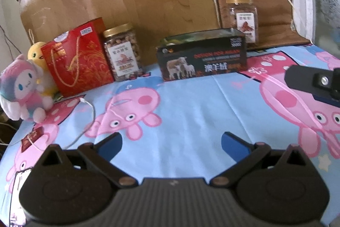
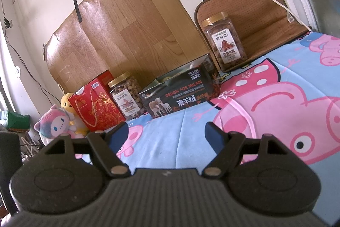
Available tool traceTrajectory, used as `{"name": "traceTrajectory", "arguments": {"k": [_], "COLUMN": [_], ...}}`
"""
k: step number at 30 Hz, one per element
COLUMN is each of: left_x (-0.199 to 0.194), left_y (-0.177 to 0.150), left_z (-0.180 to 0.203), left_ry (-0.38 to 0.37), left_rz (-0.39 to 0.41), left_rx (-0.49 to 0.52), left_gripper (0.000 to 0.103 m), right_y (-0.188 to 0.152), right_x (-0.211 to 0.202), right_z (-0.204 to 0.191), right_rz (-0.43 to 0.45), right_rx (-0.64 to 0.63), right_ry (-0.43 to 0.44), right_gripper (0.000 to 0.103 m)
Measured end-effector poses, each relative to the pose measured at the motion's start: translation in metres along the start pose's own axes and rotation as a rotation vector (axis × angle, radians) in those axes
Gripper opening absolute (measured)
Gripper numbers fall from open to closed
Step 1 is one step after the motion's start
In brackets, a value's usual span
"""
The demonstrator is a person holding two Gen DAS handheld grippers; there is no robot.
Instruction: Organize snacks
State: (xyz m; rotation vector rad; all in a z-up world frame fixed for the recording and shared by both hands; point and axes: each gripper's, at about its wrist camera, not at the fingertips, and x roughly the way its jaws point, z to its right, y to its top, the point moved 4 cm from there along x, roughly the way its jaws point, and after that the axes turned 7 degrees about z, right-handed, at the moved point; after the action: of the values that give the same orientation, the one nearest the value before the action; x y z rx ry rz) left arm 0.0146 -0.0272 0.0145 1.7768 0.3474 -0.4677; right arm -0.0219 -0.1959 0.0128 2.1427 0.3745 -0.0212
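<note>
Your cartoon-pig sheet (image 1: 191, 112) covers the whole work surface, and a wood-grain board (image 2: 131, 27) leans on the wall behind the snacks. Both your tongs are released: your left gripper (image 1: 171, 143) has its blue pads spread wide over bare sheet, holding and touching nothing, and your right gripper (image 2: 166, 134) is just as wide apart, also empty and hovering above the sheet. The black box (image 1: 201, 56) sits at the middle of the back row with its long axis running left to right along the wall, printed sheep face turned toward you; its top is open, but what lies inside is too dim to tell. The red gift bag (image 1: 77, 56) stands upright left of it, rope handle hanging down its front. Between bag and box stands the left jar (image 1: 122, 52), upright, gold lid on, filled with brown nuts, label facing you. The right jar (image 2: 225, 39) stands upright well apart on a brown mat (image 2: 265, 20) at the far right, lid on, filled with reddish nuts. Two plush toys, pink (image 1: 22, 88) and yellow (image 1: 37, 54), sit beside the bag at the left edge.
</note>
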Motion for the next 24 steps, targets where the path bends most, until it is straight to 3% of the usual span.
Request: {"name": "traceTrajectory", "arguments": {"k": [24], "left_x": [0.0005], "left_y": [-0.0014], "left_z": [-0.0001], "left_ry": [-0.012], "left_rz": [-0.009], "left_rx": [-0.015], "left_gripper": [0.103], "right_y": [-0.0013], "right_x": [0.0004], "right_z": [0.0018], "right_rz": [0.001], "right_rx": [0.006], "right_ry": [-0.001], "right_gripper": [0.081]}}
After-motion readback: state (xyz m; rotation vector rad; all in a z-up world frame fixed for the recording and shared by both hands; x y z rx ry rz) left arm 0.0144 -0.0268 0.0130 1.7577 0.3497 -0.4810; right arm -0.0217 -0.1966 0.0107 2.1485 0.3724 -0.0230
